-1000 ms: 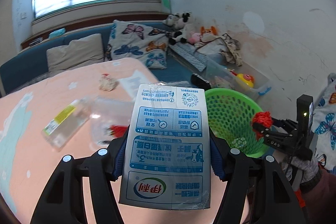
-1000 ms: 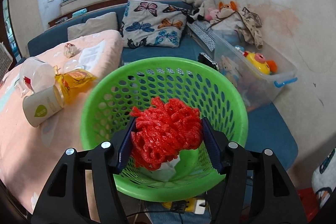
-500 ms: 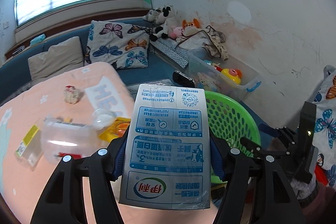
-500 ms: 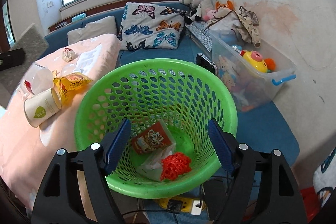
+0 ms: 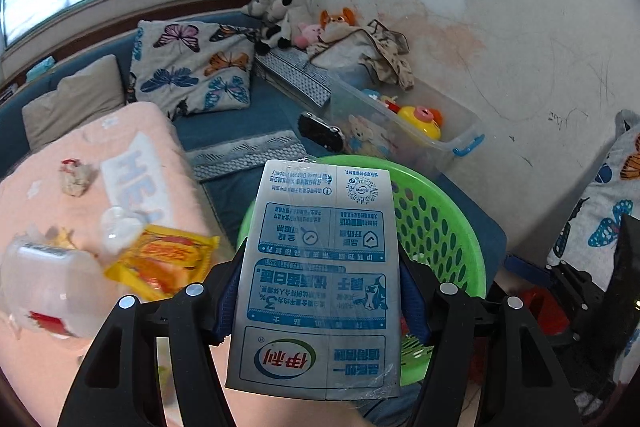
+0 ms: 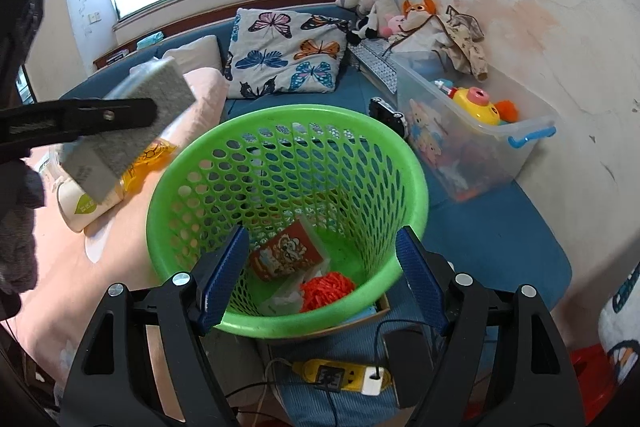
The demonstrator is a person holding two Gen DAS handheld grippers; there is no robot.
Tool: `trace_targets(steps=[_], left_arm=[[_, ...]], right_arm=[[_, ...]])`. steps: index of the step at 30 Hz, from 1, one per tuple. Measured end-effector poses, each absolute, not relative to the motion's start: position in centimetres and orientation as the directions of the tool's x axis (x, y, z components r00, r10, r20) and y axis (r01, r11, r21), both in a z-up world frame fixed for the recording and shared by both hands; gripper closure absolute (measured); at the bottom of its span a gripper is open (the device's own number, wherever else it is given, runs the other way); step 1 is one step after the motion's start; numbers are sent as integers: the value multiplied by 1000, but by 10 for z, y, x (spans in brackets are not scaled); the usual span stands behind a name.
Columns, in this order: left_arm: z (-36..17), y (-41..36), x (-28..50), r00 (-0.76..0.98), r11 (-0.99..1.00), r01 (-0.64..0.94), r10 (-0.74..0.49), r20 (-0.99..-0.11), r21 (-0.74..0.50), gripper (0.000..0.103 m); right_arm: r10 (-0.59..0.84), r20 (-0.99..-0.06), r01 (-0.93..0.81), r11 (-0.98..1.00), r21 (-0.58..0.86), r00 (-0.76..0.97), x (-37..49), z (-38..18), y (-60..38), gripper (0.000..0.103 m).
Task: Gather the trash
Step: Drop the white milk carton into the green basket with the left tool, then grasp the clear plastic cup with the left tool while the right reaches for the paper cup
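My left gripper (image 5: 320, 299) is shut on a blue-and-white milk carton (image 5: 320, 279) and holds it over the near rim of the green mesh basket (image 5: 440, 227). In the right wrist view that carton (image 6: 132, 131) shows grey at the left, above the basket's left rim (image 6: 160, 183). My right gripper (image 6: 320, 275) is open and empty above the basket. Inside lie red foam netting (image 6: 326, 289), a red snack box (image 6: 286, 255) and clear wrapping.
On the pink bed cover (image 5: 52, 363) lie a yellow snack bag (image 5: 164, 259), a clear plastic box (image 5: 44, 287), a crumpled wad (image 5: 74, 177) and a paper cup (image 6: 86, 205). A toy bin (image 6: 480, 143) stands right of the basket. A power strip (image 6: 340, 377) lies below it.
My right gripper opened and let the red netting fall into the basket. My left gripper carried the carton right, over the basket's rim.
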State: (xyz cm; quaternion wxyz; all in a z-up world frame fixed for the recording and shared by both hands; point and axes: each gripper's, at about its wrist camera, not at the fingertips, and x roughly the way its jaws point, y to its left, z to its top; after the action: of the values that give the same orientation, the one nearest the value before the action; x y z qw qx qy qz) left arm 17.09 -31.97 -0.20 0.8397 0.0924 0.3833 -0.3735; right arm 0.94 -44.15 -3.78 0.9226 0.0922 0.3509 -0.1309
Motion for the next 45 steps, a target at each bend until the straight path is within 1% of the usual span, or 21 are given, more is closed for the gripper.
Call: trace_targets(steps=[9, 11, 12, 20, 30, 37, 42, 45], left_arm=[[-25, -342, 171, 380, 692, 706, -550, -744, -151, 39], [-29, -343, 171, 375, 690, 708, -548, -748, -151, 32], [-30, -343, 171, 376, 691, 707, -547, -748, -150, 27], [-24, -328, 164, 390, 692, 707, -551, -738, -143, 26], [13, -250, 168, 532, 782, 615, -509, -677, -104, 26], [31, -176, 186, 647, 867, 495, -415, -640, -61, 26], [30, -133, 208, 682, 910, 411, -348, -644, -57, 26], [23, -114, 220, 681, 927, 370, -316, -660, -62, 22]], right_arm=[[-176, -679, 327, 940, 99, 713, 1, -41, -447, 27], [-176, -680, 328, 939, 101, 712, 0, -42, -448, 27], [-175, -681, 328, 939, 102, 711, 0, -42, -447, 27], [-166, -680, 322, 941, 108, 714, 0, -41, -443, 27], [-129, -658, 263, 958, 109, 742, 10, -29, -420, 27], [-81, -641, 198, 974, 112, 763, 25, -19, -391, 26], [-57, -635, 159, 982, 104, 770, 37, -12, -370, 26], [-49, -633, 141, 985, 97, 773, 43, -9, -359, 26]])
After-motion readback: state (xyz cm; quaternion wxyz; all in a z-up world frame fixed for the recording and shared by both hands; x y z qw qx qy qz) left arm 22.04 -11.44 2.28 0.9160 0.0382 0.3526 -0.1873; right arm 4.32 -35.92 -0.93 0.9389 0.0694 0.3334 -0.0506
